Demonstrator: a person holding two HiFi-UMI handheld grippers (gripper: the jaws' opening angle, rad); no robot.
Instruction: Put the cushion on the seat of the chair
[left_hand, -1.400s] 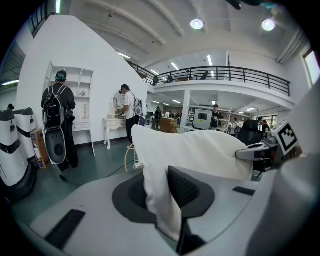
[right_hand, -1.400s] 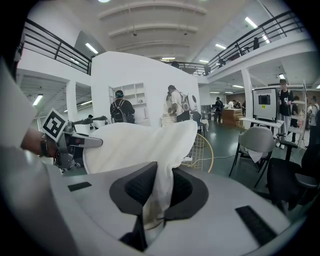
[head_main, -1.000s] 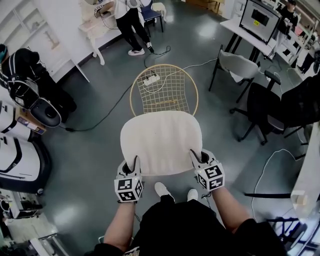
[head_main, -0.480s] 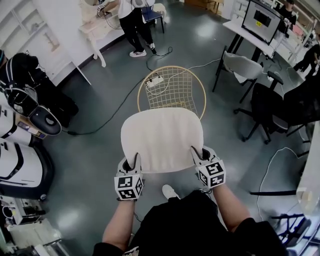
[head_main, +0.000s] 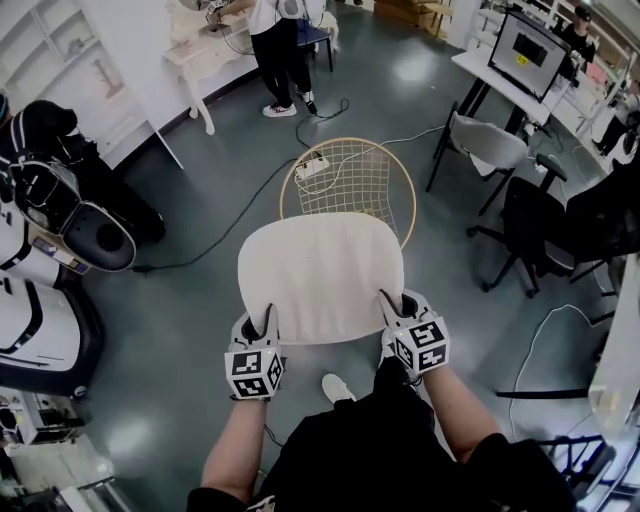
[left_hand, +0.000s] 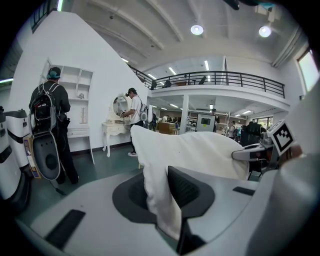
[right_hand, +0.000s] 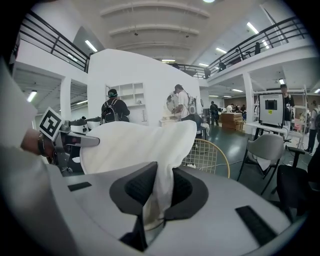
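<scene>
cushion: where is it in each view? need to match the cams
Head view: cushion at centre, spread flat.
Left gripper view: cushion rises from the jaws at bottom centre and spreads right of centre.
Right gripper view: cushion rises from the jaws at bottom centre and spreads left of centre.
Shared landmark: person in a white top at the white table, top centre in head view, left of centre in left gripper view, centre in right gripper view.

Cushion (head_main: 322, 275) is up in front of me, left tongs (head_main: 262, 325) on its near left corner, right tongs (head_main: 393, 305) on the near right. The chair (head_main: 350, 180) sits on the floor just beyond it, office chairs (head_main: 545, 225) off right, a person (head_main: 280, 50) standing farther back.
</scene>
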